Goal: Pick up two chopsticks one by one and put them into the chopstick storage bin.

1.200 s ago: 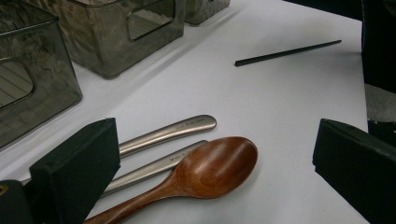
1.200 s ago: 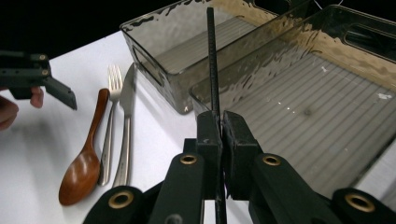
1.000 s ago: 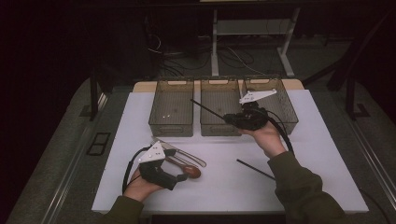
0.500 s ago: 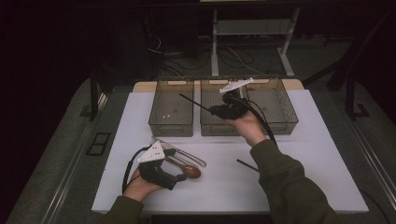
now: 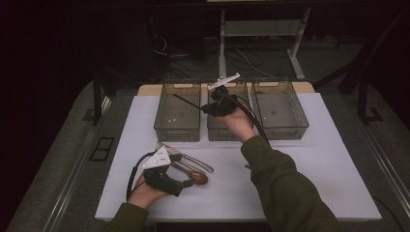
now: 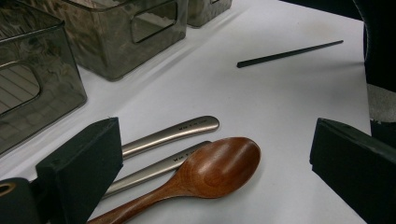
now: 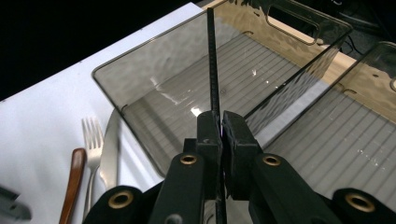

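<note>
My right gripper (image 5: 209, 107) hangs over the middle bin (image 5: 227, 133), shut on a black chopstick (image 5: 186, 100) that pokes out over the left bin (image 5: 176, 126). In the right gripper view the jaws (image 7: 220, 120) pinch the chopstick (image 7: 212, 70) above the left bin's (image 7: 154, 84) ribbed floor. My left gripper (image 5: 186, 183) rests on the white table, open, with a wooden spoon (image 5: 197, 177) by its fingertips. In the left gripper view the spoon's bowl (image 6: 222, 163) lies between the open jaws (image 6: 217, 140), beside two metal handles (image 6: 175, 134). A second chopstick (image 6: 289, 53) lies farther off.
A third empty bin (image 5: 279, 110) stands at the right of the row. A fork (image 7: 93, 135) and a knife (image 7: 109, 149) lie beside the wooden spoon's handle (image 7: 72, 182). The white tabletop (image 5: 329, 159) ends in a dark floor on all sides.
My right gripper has carried the chopstick leftward, from over the right bin to over the middle and left bins. The left gripper and the cutlery have stayed put.
</note>
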A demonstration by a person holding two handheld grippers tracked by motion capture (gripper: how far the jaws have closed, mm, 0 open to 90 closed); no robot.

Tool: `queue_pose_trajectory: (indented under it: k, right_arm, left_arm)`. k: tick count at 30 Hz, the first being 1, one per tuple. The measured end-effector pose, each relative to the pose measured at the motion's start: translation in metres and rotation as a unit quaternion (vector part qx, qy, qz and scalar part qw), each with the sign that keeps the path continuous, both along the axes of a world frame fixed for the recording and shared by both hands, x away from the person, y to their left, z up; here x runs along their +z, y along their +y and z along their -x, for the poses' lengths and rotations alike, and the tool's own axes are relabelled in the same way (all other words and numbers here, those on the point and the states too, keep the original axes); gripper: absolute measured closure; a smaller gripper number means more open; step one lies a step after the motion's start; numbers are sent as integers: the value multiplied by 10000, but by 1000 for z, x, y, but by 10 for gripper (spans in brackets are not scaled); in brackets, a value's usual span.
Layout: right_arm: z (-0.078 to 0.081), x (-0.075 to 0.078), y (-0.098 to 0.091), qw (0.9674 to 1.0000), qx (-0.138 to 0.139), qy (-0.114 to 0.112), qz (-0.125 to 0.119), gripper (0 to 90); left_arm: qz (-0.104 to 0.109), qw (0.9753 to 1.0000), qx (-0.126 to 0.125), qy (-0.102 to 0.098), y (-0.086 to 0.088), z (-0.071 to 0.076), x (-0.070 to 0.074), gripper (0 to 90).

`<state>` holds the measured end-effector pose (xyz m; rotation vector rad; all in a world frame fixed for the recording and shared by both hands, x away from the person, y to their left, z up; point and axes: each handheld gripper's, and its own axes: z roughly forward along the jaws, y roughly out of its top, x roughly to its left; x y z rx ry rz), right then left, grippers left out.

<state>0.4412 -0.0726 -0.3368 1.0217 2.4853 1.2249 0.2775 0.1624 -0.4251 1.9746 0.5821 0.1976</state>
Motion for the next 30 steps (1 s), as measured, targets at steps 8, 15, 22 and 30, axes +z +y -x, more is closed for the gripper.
queue_pose_trajectory:
  k: [8, 15, 22, 30]
  right_arm:
    - [-20, -5, 24, 9995, -99, 142, 251, 848]
    - [-30, -6, 41, 9990, -126, 171, 400, 848]
    - [-40, -13, 63, 9978, -207, 241, 574, 848]
    - [-50, -28, 76, 9962, -292, 386, 718, 848]
  left_arm:
    - [9, 10000, 31, -9, 0, 0, 0, 9]
    - [26, 10000, 29, -8, 0, 0, 1, 4]
    - [47, 10000, 3, -16, 0, 0, 1, 4]
    - [62, 10000, -22, -17, 0, -1, 1, 4]
